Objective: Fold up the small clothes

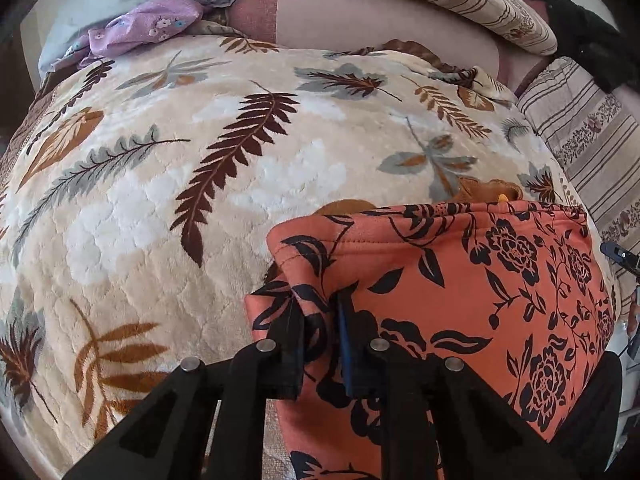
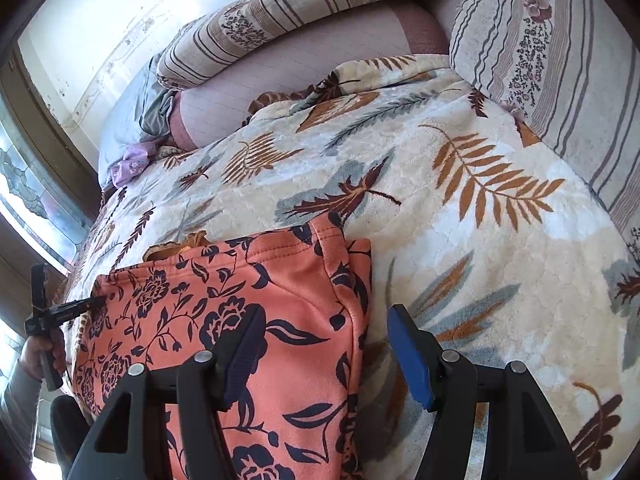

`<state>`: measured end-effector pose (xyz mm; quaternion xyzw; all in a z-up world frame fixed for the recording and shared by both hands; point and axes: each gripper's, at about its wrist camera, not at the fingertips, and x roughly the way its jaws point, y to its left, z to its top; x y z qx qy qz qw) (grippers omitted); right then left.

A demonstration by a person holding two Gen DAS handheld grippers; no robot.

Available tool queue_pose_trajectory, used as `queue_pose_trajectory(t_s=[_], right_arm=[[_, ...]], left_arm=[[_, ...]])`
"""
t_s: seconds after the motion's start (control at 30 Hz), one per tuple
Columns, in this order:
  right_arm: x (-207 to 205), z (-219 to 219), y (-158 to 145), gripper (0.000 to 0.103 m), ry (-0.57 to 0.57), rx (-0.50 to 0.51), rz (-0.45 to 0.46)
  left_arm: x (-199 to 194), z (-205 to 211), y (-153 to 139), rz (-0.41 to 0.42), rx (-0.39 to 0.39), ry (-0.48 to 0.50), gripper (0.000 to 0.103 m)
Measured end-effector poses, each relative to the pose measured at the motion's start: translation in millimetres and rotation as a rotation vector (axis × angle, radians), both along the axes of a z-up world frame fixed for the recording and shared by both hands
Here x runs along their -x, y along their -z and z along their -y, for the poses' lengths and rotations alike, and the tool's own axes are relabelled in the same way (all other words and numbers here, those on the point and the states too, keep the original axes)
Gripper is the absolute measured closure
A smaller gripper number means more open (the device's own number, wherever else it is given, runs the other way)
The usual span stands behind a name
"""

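Left tongs (image 1: 320, 320), nearest the lens: jaws almost together, pinching a raised fold at the near left corner of the orange flowered garment (image 1: 460, 300). Garment spread flat on the leaf-patterned blanket (image 1: 160, 200), near its front edge, already doubled over, with a brown item (image 1: 488, 190) peeking out behind its far hem. Right tongs (image 2: 324, 344): jaws standing wide apart, straddling the garment's right edge, left finger over the cloth, blue-padded right finger (image 2: 412, 356) over bare blanket, gripping nothing. Striped pillows (image 2: 560, 60) further right and behind.

Good practice for this step, as a judgement: secure the right corner to match the left, lift both corners level, carry them across together, lay edge on edge without dragging the layers beneath.

Hard to make out: how many layers sit in the left pinch; nature of the brown item; near edge of the garment, cut off by the tong frames; lilac cloth (image 1: 148, 26) at far left, kind unclear.
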<state>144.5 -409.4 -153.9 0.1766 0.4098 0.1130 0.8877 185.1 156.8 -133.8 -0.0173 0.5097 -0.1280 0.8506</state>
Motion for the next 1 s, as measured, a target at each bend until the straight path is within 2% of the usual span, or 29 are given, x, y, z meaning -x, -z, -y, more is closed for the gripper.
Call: queue_pose_trajectory(t_s=[0.1,0.27,0.37,0.57,0.6,0.63,0.67,0.73,0.8,0.9,1.0], right_arm=[[-8.1,-8.0,-4.8,0.036,-0.027,0.021,0.020],[-29.7,-32.9,-13.0,0.036,-0.103,0.119,0.061],[-47.1,-47.5,0.1,0.036,-0.141,0.198,0.022],[-69.3,-28.3,21.9,0.036,-0.054,0.087,-0.033],[-72.4,-29.4,23.0,0.042,-0.067,0.090,-0.046],[-74.7,-31.3,23.7,0.074,-0.080,0.108,-0.058],[-75.3,-32.4,22.4,0.085,-0.081,0.125,-0.069],[-68.8,-30.4,11.4,0.092,-0.066,0.116,-0.040],[-55.9,-28.4,-3.9,0.093,-0.049,0.097,0.000],[-27.9,-30.6,-30.9,0.094,-0.046,0.114,0.073],[8.9,-33.2,-63.1,0.094,-0.034,0.113,0.171]], left_arm=[[-6.2,-1.9,4.7,-0.011,0.014,-0.012,0.086],[-3.1,1.7,6.9,0.011,-0.010,-0.002,0.085],[-2.2,-0.3,7.7,0.013,-0.001,-0.007,0.085],[-1.6,0.4,8.1,0.019,-0.007,-0.005,0.085],[-1.9,0.7,8.3,0.020,-0.010,-0.005,0.085],[-2.1,1.2,8.0,0.022,-0.013,-0.006,0.085],[-2.0,1.4,7.3,0.026,-0.016,-0.011,0.085],[0.2,1.5,3.7,0.046,-0.018,-0.023,0.087],[6.2,2.0,-4.1,0.090,-0.034,-0.036,0.094],[25.9,2.7,-25.5,0.192,-0.064,-0.047,0.098],[60.5,0.4,-61.0,0.315,-0.054,-0.055,0.099]])
